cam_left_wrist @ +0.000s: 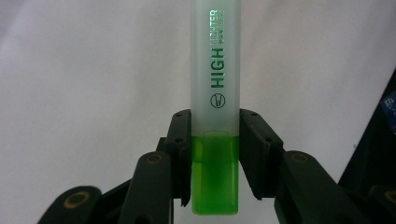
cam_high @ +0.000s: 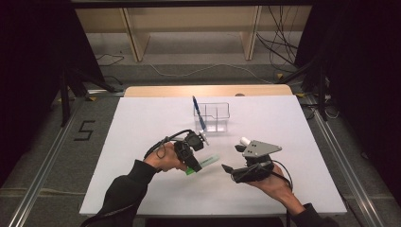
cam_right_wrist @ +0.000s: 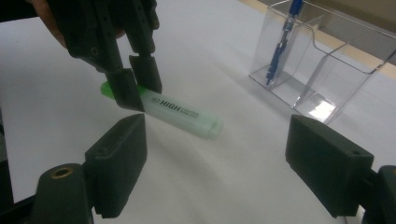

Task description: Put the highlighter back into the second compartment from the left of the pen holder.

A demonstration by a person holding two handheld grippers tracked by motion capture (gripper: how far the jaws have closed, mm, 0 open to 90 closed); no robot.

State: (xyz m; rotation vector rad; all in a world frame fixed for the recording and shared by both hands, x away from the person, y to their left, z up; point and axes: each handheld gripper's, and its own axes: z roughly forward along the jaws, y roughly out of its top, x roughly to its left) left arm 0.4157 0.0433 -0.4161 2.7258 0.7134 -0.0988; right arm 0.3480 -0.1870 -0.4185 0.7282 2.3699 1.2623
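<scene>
My left gripper (cam_left_wrist: 215, 133) is shut on a green highlighter (cam_left_wrist: 215, 70), with the pads pressing its green tail end and the pale body with "HIGH LIGHTER" printed on it sticking out ahead. In the high view the left gripper (cam_high: 193, 166) holds the highlighter (cam_high: 205, 162) low over the white table, left of centre. My right gripper (cam_right_wrist: 224, 154) stands open with nothing between its jaws and faces the highlighter (cam_right_wrist: 184, 115) and the left gripper (cam_right_wrist: 137, 88). From above, the right gripper (cam_high: 231, 159) is to the right of the highlighter's free end.
A clear plastic organizer (cam_high: 222, 108) stands at the table's far middle with a blue pen (cam_high: 198, 113) leaning upright in its left compartment. It also shows as the organizer (cam_right_wrist: 336, 60) with the pen (cam_right_wrist: 282, 42). The white table top (cam_high: 142, 123) ends at a wooden strip behind.
</scene>
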